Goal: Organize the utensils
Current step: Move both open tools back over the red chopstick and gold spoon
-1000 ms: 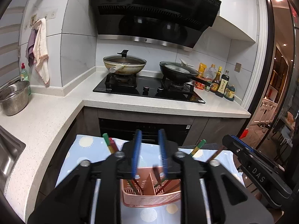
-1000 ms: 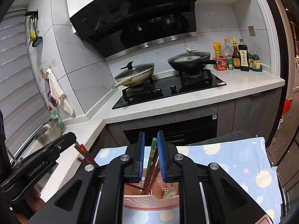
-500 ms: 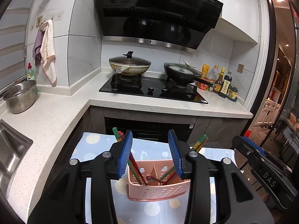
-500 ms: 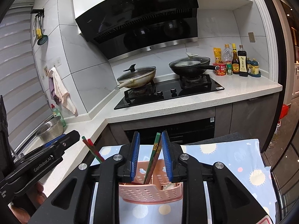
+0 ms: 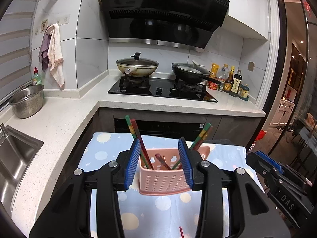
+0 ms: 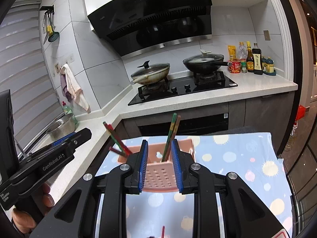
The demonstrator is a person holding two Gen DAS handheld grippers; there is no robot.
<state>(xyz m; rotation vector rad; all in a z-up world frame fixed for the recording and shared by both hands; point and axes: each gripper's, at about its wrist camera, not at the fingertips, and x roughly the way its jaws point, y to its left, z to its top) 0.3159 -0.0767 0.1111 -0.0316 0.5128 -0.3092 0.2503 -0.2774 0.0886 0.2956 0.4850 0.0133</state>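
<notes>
While pink utensil caddy [image 5: 164, 180] sits on sun-print cloth [image 5: 103, 152] with chopsticks [image 5: 141, 144] inside, left gripper [image 5: 160, 166] parted, empty; right gripper [image 6: 160, 165] opening, nothing pinched. Judgement: next, fetch stray red stick [image 5: 181, 232] at near edge; pinch mid-shaft, drop tip-first.

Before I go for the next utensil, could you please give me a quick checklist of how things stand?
1. Left gripper empty: ok, nothing between its fingers.
2. Right gripper empty: ok, fingers opening, chopsticks behind them, not pinched.
3. Basket upright on the cloth: ok.
4. Chopsticks seated in the basket: ok, two pairs lean outward left and right.
5. Stray red stick on the cloth near the bottom edge: not ok, still outside the basket.
6. What that stick is: cannot tell, only its tip shows.
</notes>
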